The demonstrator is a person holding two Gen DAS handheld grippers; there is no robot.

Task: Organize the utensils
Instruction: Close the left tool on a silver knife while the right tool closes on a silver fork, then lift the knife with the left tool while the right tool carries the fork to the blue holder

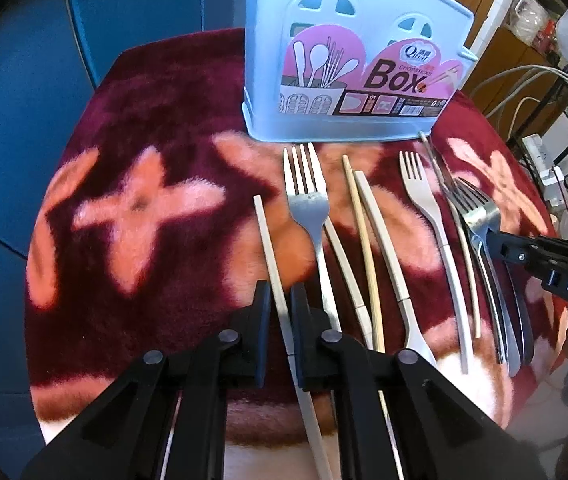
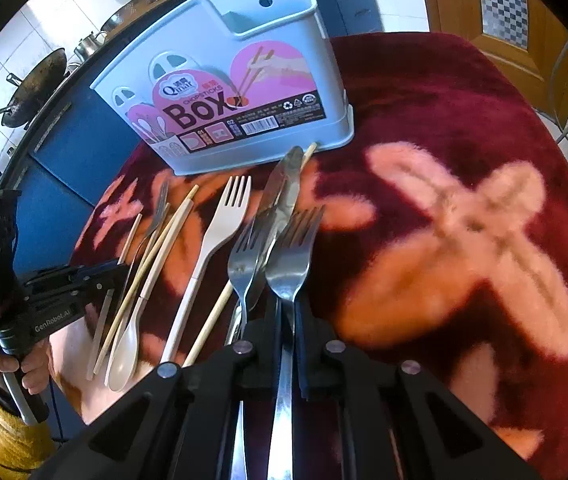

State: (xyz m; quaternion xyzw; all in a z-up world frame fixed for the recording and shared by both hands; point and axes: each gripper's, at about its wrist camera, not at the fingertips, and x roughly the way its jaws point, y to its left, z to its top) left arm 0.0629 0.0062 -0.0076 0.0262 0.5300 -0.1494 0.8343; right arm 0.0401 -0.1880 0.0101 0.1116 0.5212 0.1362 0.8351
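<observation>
Chopstick (image 1: 270, 256) pale, square (pinched in left gripper (image 1: 280, 300)).

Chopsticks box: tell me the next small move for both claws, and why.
Probably lift both straight up. The left claw is shut on a pale chopstick, the right claw on a steel fork, both still low over the blanket; the chopsticks box stands just beyond.

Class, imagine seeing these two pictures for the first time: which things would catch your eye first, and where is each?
The pale blue chopsticks box with its pink label stands at the far edge of the dark red flowered blanket. Before it lies a row of forks and chopsticks. The left gripper pinches a white chopstick; the right gripper clamps a steel fork.
</observation>
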